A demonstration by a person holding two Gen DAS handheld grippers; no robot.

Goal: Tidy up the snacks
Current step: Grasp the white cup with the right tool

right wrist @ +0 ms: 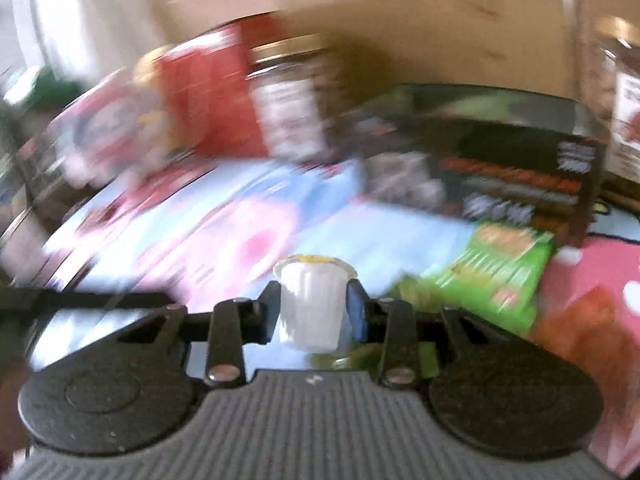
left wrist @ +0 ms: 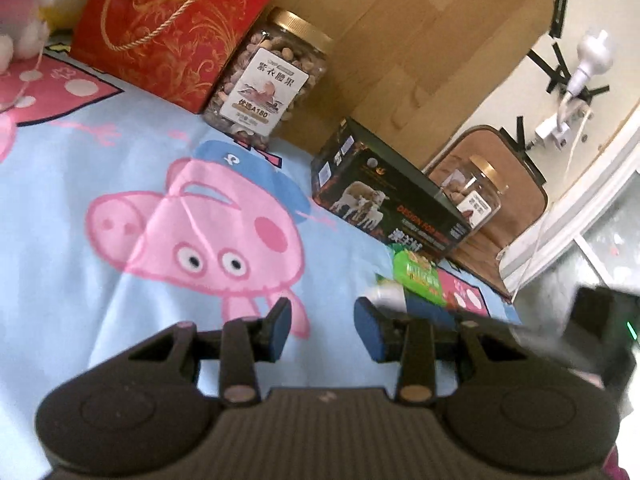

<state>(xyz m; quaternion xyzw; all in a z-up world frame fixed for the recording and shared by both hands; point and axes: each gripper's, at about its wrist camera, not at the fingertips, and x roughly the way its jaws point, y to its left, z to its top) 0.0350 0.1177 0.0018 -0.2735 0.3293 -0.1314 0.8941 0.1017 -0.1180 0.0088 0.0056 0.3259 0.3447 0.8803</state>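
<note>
While the right gripper (right wrist: pixel 314 312) squeezes a small white cup (right wrist: pixel 310 306) between its two fingers, the cup stands upright with a yellow lid on top, held above the blue cartoon pig blanket (right wrist: pixel 360 236). At about two o'clock from the cup lies a green snack bag (right wrist: pixel 500 272), and past that bag, still toward two o'clock, sits a long black box (right wrist: pixel 512 160). Everything farther off in this view is too blurry to tell. The left gripper (left wrist: pixel 322 326) has its blue pads (left wrist: pixel 370 328) apart with nothing between them, only the blanket below. From those fingers, the green bag shows at two o'clock, the black box beyond it at one o'clock, a nut jar (left wrist: pixel 272 80) with a gold lid at eleven o'clock, and a red gift bag (left wrist: pixel 172 28) just beside that jar. A second jar (left wrist: pixel 476 196) stands behind the black box.
</note>
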